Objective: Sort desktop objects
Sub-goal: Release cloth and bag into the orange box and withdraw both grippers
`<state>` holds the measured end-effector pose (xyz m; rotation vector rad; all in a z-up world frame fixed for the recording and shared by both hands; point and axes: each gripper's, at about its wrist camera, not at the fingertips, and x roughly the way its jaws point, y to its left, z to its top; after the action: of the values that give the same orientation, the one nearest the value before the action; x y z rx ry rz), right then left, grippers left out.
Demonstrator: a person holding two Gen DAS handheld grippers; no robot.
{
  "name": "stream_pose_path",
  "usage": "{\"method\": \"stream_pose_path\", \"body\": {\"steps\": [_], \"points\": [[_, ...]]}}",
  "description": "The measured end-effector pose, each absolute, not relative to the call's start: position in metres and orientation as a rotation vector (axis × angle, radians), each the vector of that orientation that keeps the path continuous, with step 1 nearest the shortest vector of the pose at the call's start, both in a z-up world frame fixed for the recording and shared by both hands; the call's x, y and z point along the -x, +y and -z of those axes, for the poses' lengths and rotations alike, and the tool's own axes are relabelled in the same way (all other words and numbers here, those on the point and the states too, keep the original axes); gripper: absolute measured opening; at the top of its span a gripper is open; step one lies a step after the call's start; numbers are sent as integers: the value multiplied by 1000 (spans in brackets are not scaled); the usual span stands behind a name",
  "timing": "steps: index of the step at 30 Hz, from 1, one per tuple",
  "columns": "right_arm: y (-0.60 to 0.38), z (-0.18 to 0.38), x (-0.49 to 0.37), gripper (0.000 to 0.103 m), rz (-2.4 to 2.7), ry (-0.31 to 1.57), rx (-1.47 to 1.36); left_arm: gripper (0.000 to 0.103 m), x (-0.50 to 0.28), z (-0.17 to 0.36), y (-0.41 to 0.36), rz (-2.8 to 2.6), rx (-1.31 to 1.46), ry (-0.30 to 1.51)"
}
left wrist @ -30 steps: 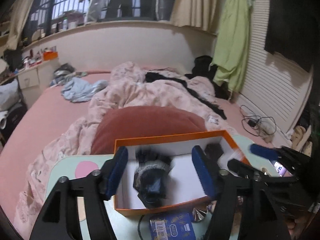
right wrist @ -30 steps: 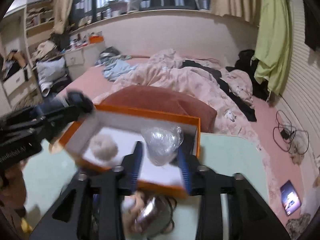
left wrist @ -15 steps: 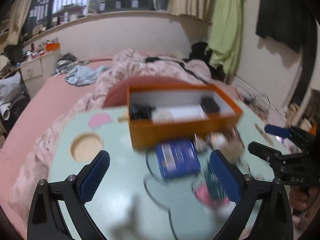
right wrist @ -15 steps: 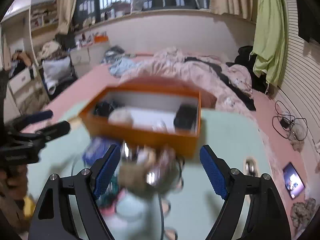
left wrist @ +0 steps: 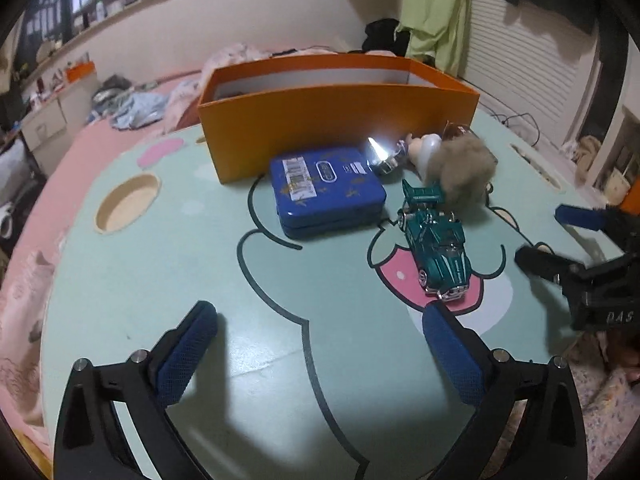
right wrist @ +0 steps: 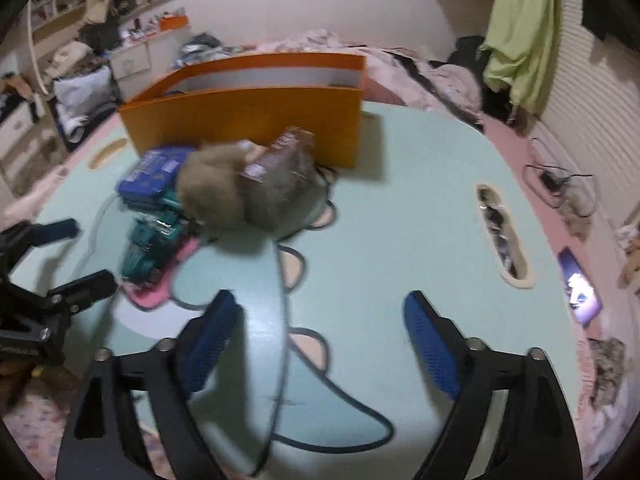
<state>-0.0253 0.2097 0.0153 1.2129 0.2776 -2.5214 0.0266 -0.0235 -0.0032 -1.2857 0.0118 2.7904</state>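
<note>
An orange cardboard box (left wrist: pixel 336 120), open at the top and white inside, is seen standing at the far side of a mint-green table (left wrist: pixel 240 320) printed with a cartoon figure. Just in front of it a flat blue tin (left wrist: pixel 326 192) with a barcode label is laid, and to its right a teal toy car (left wrist: pixel 436 244) is parked over the pink patch of the print. Behind the car a fuzzy brown-grey pompom (left wrist: pixel 464 172) is set beside a small pale figure (left wrist: pixel 428 148) and a shiny metal piece (left wrist: pixel 384 156) that catches the light. In the right wrist view the pompom is blurred against what may be a brown wrapped packet (right wrist: pixel 280 176). The left gripper (left wrist: pixel 320 356) is held with its jaws spread wide over bare tabletop, nothing between them; the right gripper (right wrist: pixel 320 344) is shown with its jaws opening, likewise empty. Compared with a second ago, both grippers are found drawn back from over the box and lowered toward the table, their jaws much wider, and the box interior is now mostly hidden behind its near wall.
</note>
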Motion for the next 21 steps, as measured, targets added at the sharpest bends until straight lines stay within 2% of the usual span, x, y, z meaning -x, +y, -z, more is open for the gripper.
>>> {"method": "stream_pose_path", "body": {"steps": [1,21], "points": [[211,-13,25,102,2522,272,-1226,103,-27,3,-24,-2792,1284,10],[212,-8,17,103,2514,272,-1184,103,-27,4,-20,-2789,1274,14]]}}
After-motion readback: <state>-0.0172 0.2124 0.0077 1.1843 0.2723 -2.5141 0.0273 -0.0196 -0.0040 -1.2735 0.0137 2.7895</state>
